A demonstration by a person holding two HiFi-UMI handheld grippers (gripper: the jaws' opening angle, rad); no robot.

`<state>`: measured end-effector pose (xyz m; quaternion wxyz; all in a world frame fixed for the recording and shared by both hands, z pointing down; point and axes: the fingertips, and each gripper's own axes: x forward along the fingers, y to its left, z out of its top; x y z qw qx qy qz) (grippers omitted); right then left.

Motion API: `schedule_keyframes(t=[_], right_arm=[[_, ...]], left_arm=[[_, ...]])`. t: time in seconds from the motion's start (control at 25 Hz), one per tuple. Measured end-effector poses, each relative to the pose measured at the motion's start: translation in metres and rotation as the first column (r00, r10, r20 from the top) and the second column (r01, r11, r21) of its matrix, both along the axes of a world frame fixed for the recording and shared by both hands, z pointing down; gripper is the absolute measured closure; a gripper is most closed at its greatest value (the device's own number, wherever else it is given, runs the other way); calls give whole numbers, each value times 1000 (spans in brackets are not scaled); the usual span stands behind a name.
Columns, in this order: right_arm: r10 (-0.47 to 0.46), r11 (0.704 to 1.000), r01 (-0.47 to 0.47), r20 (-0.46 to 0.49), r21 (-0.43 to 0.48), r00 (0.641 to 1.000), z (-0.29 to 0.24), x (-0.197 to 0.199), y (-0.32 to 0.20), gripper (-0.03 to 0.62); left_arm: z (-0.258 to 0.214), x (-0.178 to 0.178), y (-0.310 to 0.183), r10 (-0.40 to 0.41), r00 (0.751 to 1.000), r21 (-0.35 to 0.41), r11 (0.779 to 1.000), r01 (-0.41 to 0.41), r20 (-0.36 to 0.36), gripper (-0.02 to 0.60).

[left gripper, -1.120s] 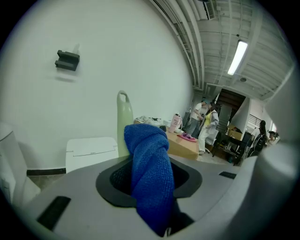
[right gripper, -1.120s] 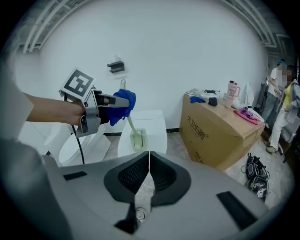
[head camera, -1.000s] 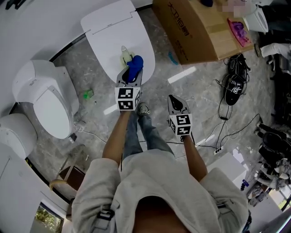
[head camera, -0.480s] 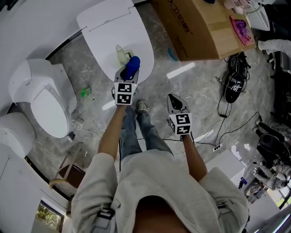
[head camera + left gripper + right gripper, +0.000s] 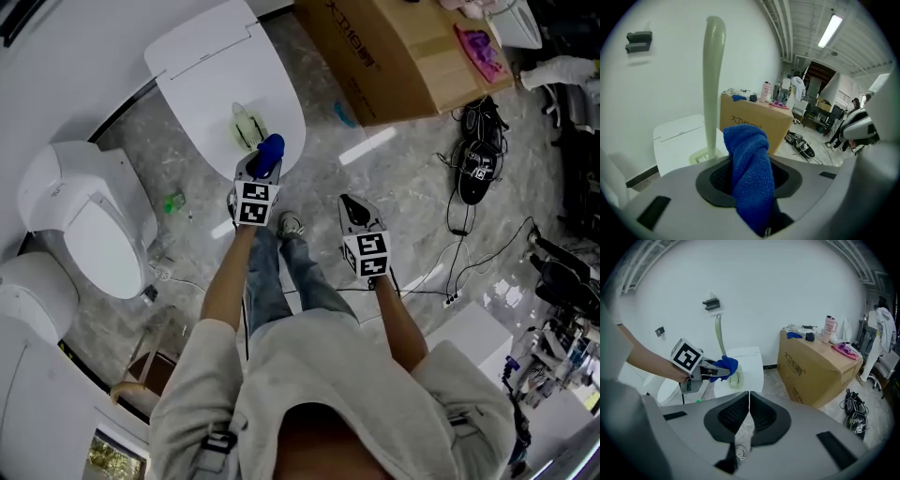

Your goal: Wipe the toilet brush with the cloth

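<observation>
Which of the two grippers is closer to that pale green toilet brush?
The left. The left gripper, shut on the blue cloth, is right beside the toilet brush; the right gripper, shut and empty, is farther back, nearer the person.

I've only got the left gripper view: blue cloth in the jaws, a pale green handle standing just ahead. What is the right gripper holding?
Observer: Nothing. The right gripper has its jaws together and empty.
Operator: Where is it, next to mine?
Observer: In the head view it hangs over bare floor, to the right of the left gripper with the cloth, and further back from the toilet brush.
Operator: Anything on the floor off to my left?
Observer: A small green object lies between the closed white toilet that the brush stands on and a second toilet.
</observation>
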<state>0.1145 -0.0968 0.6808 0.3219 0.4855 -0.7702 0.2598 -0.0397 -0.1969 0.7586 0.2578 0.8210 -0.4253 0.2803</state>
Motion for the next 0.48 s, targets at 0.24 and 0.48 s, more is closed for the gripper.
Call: schedule_keyframes(t=[0.24,0.48], right_arm=[[25,999,-25,5,25,1000,-13,8,2,562],[48,996,-49,22,80,999,-33,15,-5,562]], left_arm=[[-29,18,16,36,999,58,998,-34,-37,419],[-80,21,24,20,995,144,990,-6,-94,419]])
